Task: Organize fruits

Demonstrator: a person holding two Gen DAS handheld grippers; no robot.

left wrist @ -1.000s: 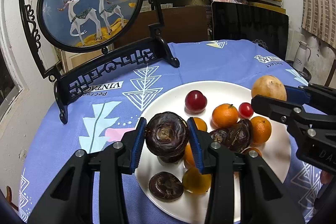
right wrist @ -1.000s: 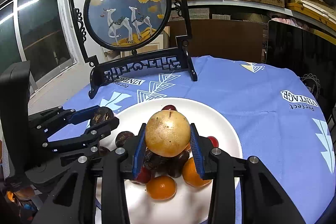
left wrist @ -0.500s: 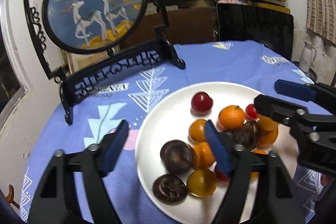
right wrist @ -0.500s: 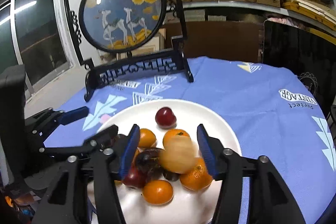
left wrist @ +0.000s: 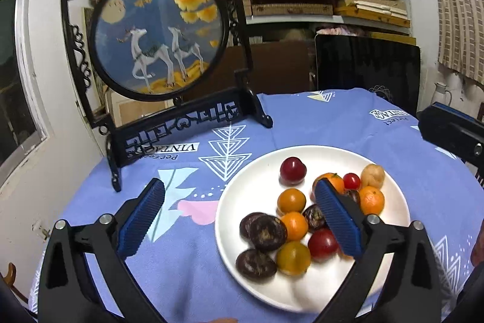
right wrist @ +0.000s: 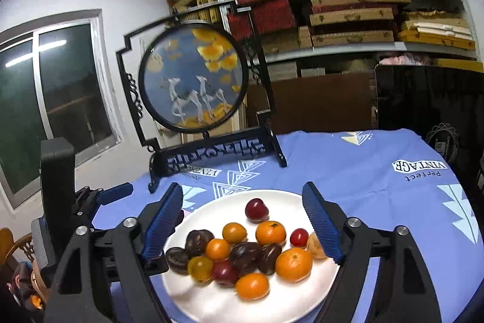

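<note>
Fruits are all sitting on the white plate now. Both the left gripper and right gripper are spreading wide and empty, having just dropped theirs.

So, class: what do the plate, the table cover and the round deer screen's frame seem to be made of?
Plate: probably glazed ceramic; white, smooth, slightly glossy.
Table cover: printed fabric; matte blue, with creases.
Screen frame: dark carved wood or moulded plastic, hard to tell; black, pierced fretwork.
</note>
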